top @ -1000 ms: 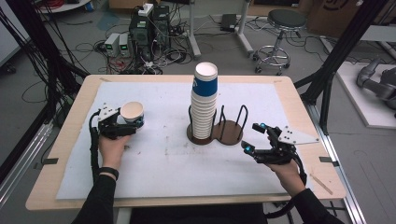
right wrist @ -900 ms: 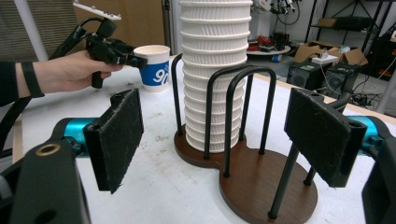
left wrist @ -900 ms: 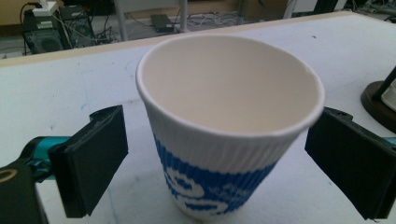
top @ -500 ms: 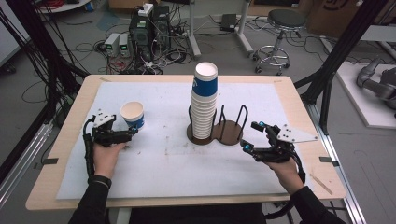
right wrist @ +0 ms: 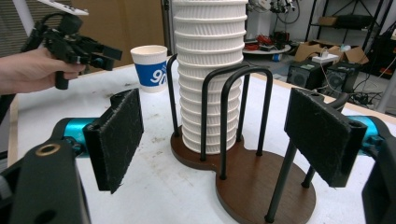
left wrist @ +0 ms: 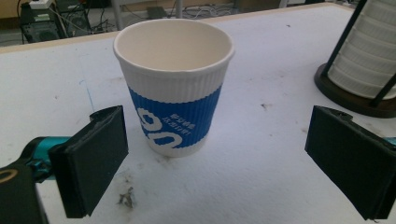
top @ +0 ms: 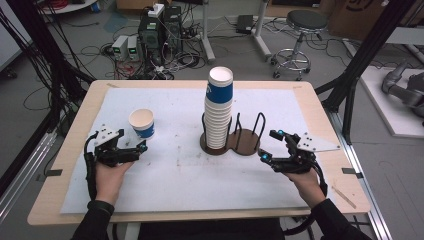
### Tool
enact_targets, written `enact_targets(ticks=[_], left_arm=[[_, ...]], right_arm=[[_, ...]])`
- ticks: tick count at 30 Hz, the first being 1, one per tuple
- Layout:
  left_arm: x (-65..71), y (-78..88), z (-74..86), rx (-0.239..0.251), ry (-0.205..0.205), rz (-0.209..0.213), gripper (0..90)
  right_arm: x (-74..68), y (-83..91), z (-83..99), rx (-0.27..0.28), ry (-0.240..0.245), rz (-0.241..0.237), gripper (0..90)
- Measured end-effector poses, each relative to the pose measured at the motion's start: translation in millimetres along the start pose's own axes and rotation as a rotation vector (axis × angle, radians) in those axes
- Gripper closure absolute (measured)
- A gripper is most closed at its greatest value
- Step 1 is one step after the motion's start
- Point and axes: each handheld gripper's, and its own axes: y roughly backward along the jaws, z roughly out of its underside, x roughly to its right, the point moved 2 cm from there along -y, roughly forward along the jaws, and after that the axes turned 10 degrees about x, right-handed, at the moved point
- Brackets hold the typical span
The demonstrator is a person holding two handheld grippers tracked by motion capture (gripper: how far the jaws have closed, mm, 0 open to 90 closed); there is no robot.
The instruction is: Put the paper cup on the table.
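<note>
Paper cup (left wrist: 173,86) stands free beyond the left gripper's (top: 131,150) wide jaws; right gripper's (top: 272,146) jaws gape empty.

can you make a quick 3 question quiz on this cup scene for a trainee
1. True or false: the left gripper grips the single cup.
2. Where is the cup stack? A) in the holder B) lying flat on the table C) in the right gripper
3. Fill in: the single cup stands ____ with its mouth up.

Key: 1 false, its jaws are open and back from it; 2 A; 3 upright.
</note>
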Motion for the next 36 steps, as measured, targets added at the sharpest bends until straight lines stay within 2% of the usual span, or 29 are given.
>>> enact_targets(ticks=[4,7,11,15,17,22,26,31,36], left_arm=[[8.9,5.8,-4.5,0.030,0.003,0.026,5.9],[16.9,8.0,-9.1,0.037,-0.018,0.043,5.9],[30.5,9.2,-17.3,0.055,-0.039,0.093,6.0],[48.6,7.8,-26.1,0.083,-0.063,0.165,6.0],[58.4,4.6,-29.2,0.105,-0.061,0.208,6.0],[89.2,-3.1,-31.9,0.103,-0.087,0.306,5.9],[107.4,-4.3,-33.0,0.113,-0.106,0.365,6.0],[123.7,-5.6,-30.2,0.110,-0.129,0.405,5.9],[128.8,-7.7,-26.1,0.096,-0.133,0.426,5.9]], right_arm=[[2.0,0.5,0.6,-0.003,-0.003,0.003,20.0],[2.3,1.0,1.0,-0.008,-0.002,0.005,20.1],[1.3,2.0,0.5,-0.006,0.008,0.006,20.1],[1.5,1.8,0.7,-0.008,0.009,0.005,20.1],[1.3,1.7,0.9,-0.011,0.008,0.003,20.1],[-1.3,1.3,1.1,-0.017,0.024,0.007,20.1],[-3.6,2.8,0.6,-0.020,0.031,0.009,20.1],[-3.3,3.3,1.1,-0.029,0.034,0.019,20.1],[-4.7,2.2,1.8,-0.039,0.037,0.014,20.1]])
